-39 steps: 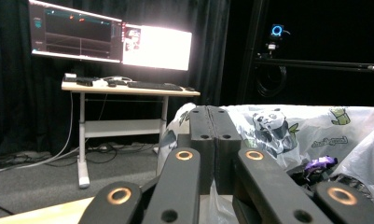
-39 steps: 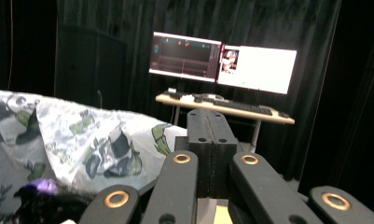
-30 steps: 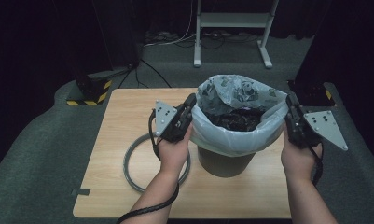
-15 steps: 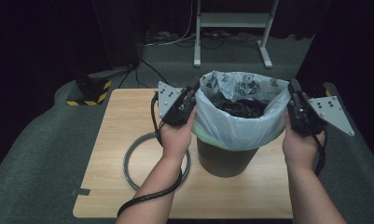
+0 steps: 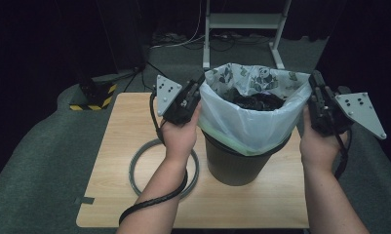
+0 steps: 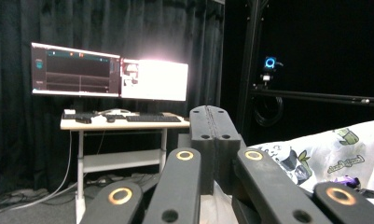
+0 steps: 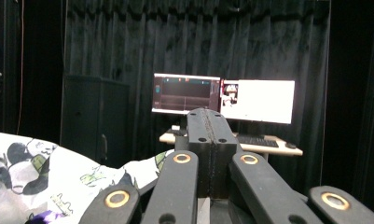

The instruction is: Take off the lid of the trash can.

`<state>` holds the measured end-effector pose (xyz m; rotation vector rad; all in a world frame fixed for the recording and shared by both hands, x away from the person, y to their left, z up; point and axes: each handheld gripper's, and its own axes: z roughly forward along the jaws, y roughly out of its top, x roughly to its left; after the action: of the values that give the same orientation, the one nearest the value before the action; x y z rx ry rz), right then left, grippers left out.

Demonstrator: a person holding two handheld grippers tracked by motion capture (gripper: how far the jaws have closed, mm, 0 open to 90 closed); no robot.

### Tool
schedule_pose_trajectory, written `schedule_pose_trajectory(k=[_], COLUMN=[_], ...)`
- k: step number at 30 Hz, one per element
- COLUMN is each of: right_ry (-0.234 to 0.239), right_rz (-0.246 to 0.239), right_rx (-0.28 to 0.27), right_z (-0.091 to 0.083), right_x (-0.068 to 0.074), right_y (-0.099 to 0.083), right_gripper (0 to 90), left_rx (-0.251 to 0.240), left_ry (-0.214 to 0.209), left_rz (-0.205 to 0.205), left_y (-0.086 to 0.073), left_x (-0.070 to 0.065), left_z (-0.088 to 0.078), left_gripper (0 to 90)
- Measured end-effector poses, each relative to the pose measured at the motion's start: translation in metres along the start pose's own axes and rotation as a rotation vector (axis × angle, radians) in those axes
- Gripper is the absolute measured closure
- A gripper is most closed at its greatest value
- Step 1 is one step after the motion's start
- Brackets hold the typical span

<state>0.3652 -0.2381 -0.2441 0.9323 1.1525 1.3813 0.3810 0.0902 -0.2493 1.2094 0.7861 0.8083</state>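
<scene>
I am seeing the left gripper (image 5: 199,84) pressing against the left rim of the bag (image 5: 251,124), jaws together; the right gripper (image 5: 314,84) is sitting at the right rim, jaws likewise together. The bag is lining a dark bin (image 5: 232,163) standing near the tabletop's (image 5: 120,131) centre; a grey ring (image 5: 134,168) is lying towards its left edge

Dark bin (image 5: 232,163) stands upright right of centre on the wooden counter (image 5: 115,131). White panda-print bag (image 5: 251,124) lines it, rim pulled up above the bin edge and flared open, a green band at its lower hem. Dark contents (image 5: 256,101) sit inside. Grey ring (image 5: 134,168) lies flat on the counter, left of the bin.
</scene>
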Motion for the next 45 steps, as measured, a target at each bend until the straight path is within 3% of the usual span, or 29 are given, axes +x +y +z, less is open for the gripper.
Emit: schedule_pose_trajectory(k=[8,14,19,24,32,39,45], right_ry=[0.013,0.012,0.047,0.094,0.144,0.167,0.228], right_rz=[-0.012,-0.015,-0.017,-0.004,-0.074,-0.113,-0.156], right_rx=[-0.032,-0.043,-0.052,-0.042,-0.066,-0.13,-0.117], right_z=[-0.003,0.0,-0.01,-0.028,-0.047,-0.058,-0.064], right_x=[0.008,0.01,0.02,0.041,0.089,0.131,0.159], right_y=[0.012,0.016,0.018,0.014,0.016,0.015,0.001], right_gripper=[90.0,90.0,90.0,90.0,90.0,90.0,90.0], left_rx=[-0.012,0.012,0.057,0.088,0.119,0.132,0.17], left_ry=[0.0,-0.009,-0.042,-0.052,-0.072,-0.107,-0.12], left_rz=[-0.012,-0.01,-0.006,-0.003,-0.017,-0.01,-0.026], left_y=[-0.002,-0.009,-0.019,-0.031,-0.046,-0.044,-0.045], left_x=[0.003,0.007,0.005,0.002,0.003,-0.004,-0.003], left_z=[-0.007,-0.016,-0.032,-0.045,-0.052,-0.055,-0.056], left_gripper=[89.8,89.8,89.6,89.5,89.4,89.3,88.8])
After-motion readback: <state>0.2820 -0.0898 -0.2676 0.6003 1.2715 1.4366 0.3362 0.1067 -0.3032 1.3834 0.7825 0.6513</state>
